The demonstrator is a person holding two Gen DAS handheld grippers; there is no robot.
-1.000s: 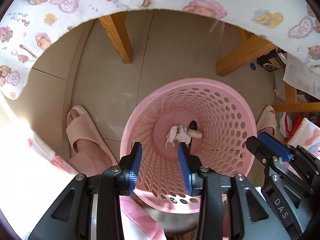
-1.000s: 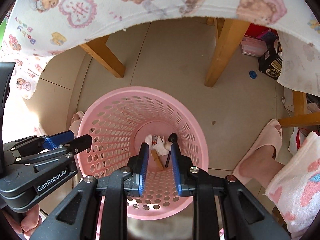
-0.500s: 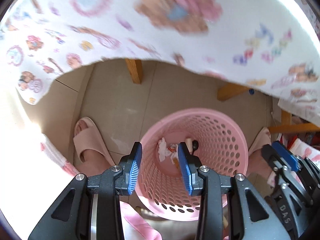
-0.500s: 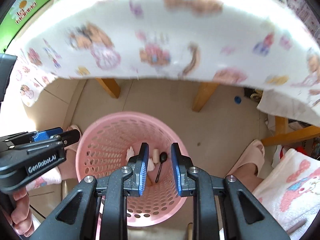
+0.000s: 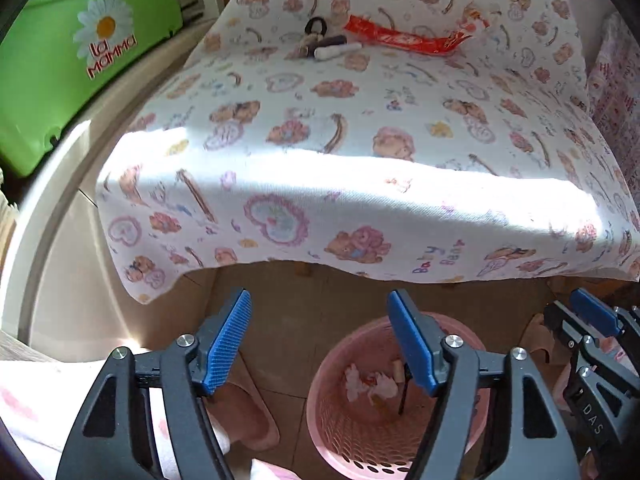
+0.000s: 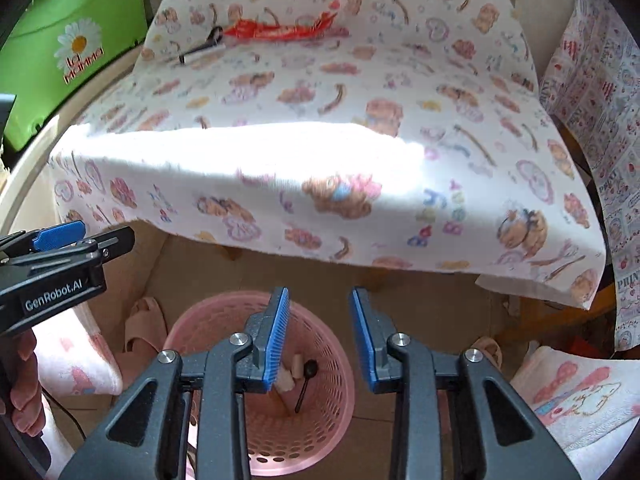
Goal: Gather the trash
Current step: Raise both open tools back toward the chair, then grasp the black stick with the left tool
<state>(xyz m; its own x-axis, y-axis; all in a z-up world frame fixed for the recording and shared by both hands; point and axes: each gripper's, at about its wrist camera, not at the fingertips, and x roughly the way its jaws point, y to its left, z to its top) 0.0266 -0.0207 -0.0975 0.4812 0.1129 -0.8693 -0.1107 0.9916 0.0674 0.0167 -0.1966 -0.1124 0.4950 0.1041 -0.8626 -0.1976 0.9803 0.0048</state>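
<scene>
Rising away from the pink basket point(image 5: 400, 412), both grippers now look over the tabletop, where one second ago they were looking straight down into the basket from close above it. Going from left to right: beside the table's left edge stands a green box point(image 5: 60, 60) with a daisy on it; then comes the left gripper point(image 5: 320, 340), whose jaws are opening and already stand wide apart, with nothing between them; then the right gripper point(image 6: 316, 332), whose jaws are also opening but are narrower, and also empty. The basket stands on the floor just in front of the near edge of the tabletop, and inside it lie crumpled white paper point(image 5: 368, 384), a small pale piece and a dark thin stick, so I judge that these pieces are already dropped and this part of the task is done. The patterned tablecloth point(image 5: 360, 120), which before covered only the top of each view, now shows its whole top. Near the far edge of the tabletop, towards the far left corner, there are still small dark and white items point(image 5: 324, 42), and just to their right a long red wrapper point(image 5: 404, 38). These seem to be the remaining trash, so the next reach must go across the whole tabletop.
</scene>
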